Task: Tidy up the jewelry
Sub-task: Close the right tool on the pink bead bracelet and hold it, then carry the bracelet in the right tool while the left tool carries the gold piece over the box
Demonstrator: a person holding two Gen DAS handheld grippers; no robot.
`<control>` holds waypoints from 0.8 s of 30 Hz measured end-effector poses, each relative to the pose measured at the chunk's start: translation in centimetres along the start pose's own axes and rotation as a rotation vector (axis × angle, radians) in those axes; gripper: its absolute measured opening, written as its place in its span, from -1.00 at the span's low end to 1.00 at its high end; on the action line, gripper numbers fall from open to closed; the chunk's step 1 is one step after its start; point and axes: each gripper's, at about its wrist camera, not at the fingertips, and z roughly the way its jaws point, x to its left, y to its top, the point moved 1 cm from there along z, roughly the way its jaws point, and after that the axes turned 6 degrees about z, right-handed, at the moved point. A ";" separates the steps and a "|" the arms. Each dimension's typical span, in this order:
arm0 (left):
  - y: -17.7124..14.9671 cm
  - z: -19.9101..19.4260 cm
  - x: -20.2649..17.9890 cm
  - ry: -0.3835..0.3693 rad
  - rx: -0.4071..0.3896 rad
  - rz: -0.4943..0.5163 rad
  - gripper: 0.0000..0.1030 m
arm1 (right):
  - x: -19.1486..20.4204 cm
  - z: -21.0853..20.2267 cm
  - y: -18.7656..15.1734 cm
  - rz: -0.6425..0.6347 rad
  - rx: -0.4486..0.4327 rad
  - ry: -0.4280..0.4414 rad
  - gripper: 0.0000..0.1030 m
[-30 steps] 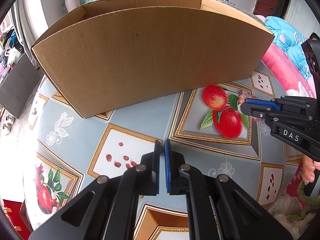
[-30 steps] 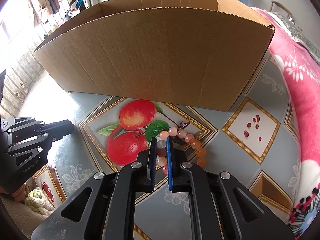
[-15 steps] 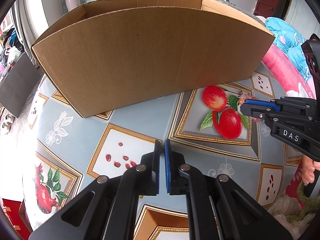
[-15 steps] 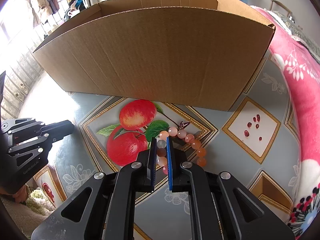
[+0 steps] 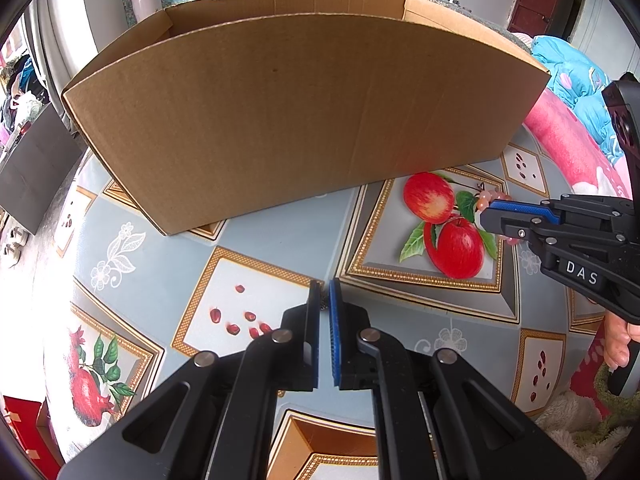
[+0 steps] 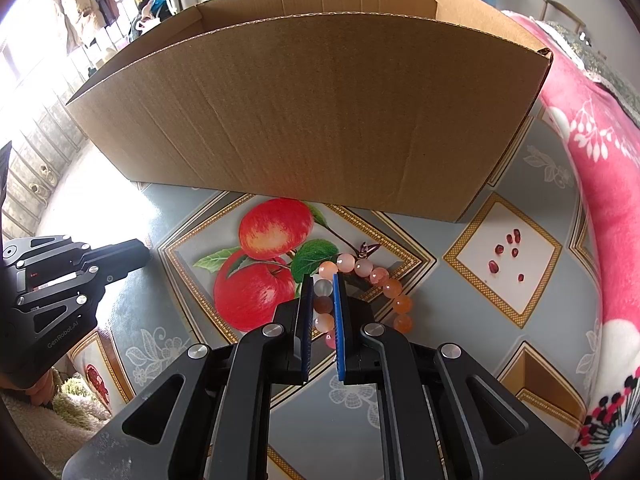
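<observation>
A bracelet of pink and orange beads [image 6: 376, 276] lies on the fruit-patterned tablecloth, in front of a large open cardboard box [image 6: 320, 108]. My right gripper [image 6: 323, 284] is shut on the bracelet's left side, with beads pinched between its blue pads. In the left wrist view the right gripper [image 5: 490, 216] shows at the right, with a few beads [image 5: 486, 198] at its tip. My left gripper [image 5: 325, 292] is shut and empty, low over the cloth to the left. The box [image 5: 300, 120] stands just beyond both.
The tablecloth [image 6: 500, 252] covers a round table. A pink flowered blanket [image 6: 592, 152] lies along the right side. The left gripper's body [image 6: 60, 276] shows at the left of the right wrist view. The box's inside is hidden.
Almost nothing has moved. The right gripper stays shut on the bracelet in the same place, and the left gripper holds still.
</observation>
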 end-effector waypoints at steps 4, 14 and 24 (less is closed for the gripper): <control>0.0 0.0 0.0 -0.001 0.000 -0.001 -0.92 | 0.0 0.1 0.0 0.001 0.000 0.000 -0.85; -0.1 -0.9 0.4 -0.045 -0.043 -0.022 -0.93 | -1.6 -1.0 0.2 0.065 -0.023 0.054 -0.86; 3.0 -10.6 1.4 -0.213 -0.354 0.018 -0.93 | -6.7 -9.2 1.2 0.309 -0.191 0.395 -0.86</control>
